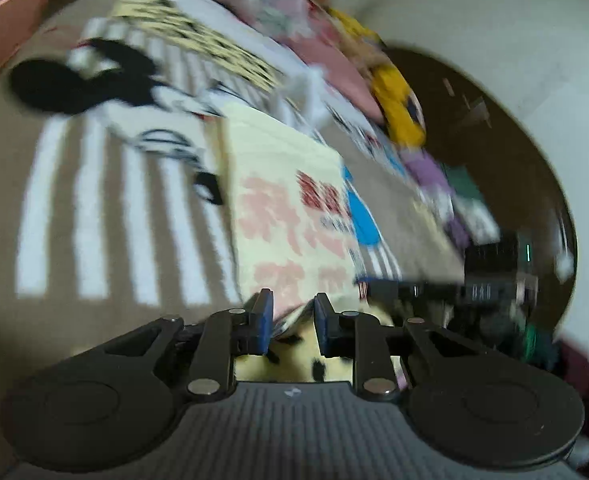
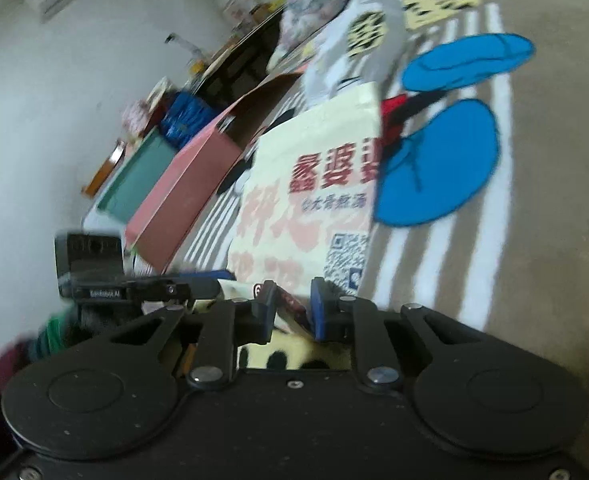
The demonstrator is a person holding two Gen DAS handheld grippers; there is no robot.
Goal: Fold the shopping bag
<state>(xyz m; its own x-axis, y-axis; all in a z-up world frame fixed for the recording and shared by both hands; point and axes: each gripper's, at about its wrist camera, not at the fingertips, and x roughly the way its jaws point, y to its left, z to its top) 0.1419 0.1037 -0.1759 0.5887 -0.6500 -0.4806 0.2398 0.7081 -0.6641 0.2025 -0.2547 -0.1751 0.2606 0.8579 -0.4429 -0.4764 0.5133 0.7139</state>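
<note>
My left gripper [image 1: 293, 322] has its blue pads [image 1: 263, 322] drawn in narrow, and the near edge of the shopping bag [image 1: 290, 200] runs up between them; the pads look clamped on that edge, though blur keeps me from seeing the contact cleanly. My right gripper [image 2: 292, 308] is the same: its blue pads [image 2: 319, 312] stand close together with a fold of the shopping bag [image 2: 314, 184] pinched between them.

The bag is cream with red and pink printed characters and a square code patch near my right gripper. It stretches away from both grippers over the blanket [image 1: 94, 208], which is tan with white stripes and a cartoon print. In the right wrist view two blue shapes of that print [image 2: 442, 168] lie just right of the bag, and a pink box [image 2: 186, 184] stands just left of it. The other gripper [image 2: 134, 280] shows at the bag's lower left, close beside mine.
</note>
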